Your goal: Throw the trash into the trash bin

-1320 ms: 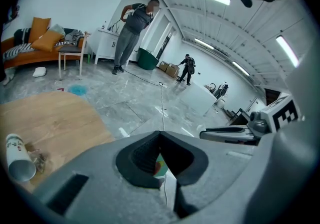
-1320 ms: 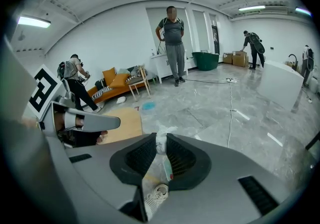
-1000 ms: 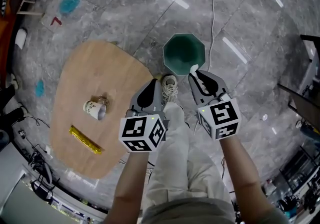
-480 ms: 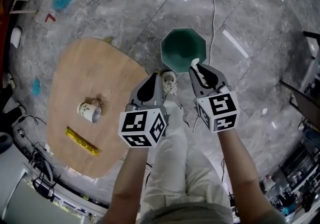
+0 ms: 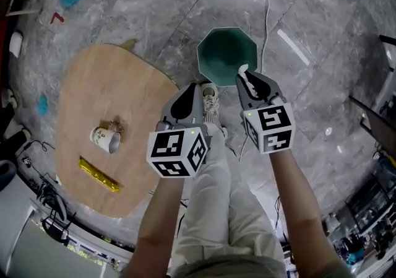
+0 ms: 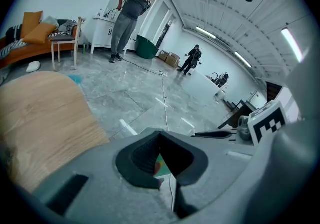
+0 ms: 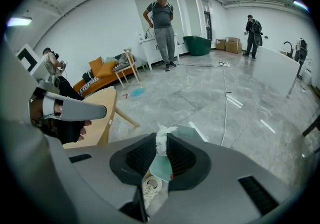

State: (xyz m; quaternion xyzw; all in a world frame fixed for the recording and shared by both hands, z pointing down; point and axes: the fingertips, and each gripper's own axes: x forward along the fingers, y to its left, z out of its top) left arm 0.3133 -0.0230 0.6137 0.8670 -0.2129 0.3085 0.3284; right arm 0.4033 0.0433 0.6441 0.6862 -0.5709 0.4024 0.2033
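Note:
A green octagonal trash bin (image 5: 225, 54) stands on the grey floor just ahead of my feet. My right gripper (image 5: 244, 76) is shut on a crumpled white tissue (image 5: 242, 69), which hangs over the bin's near right rim. In the right gripper view the tissue (image 7: 161, 141) sticks up between the pads, with the bin (image 7: 161, 169) showing below. My left gripper (image 5: 190, 92) is level with it on the left, shut with nothing in it (image 6: 160, 134). A paper cup (image 5: 103, 137) and a yellow wrapper (image 5: 98, 174) lie on the wooden table (image 5: 117, 91).
My shoe (image 5: 210, 99) is on the floor between the grippers, close to the bin. A white cable (image 5: 266, 17) runs across the floor past the bin. Several people stand far off, one (image 7: 163, 28) near an orange sofa (image 7: 102, 71) and a chair.
Both grippers have sunk and moved forward toward the bin. The tissue now sits over the bin's rim instead of short of it. The grip has not changed.

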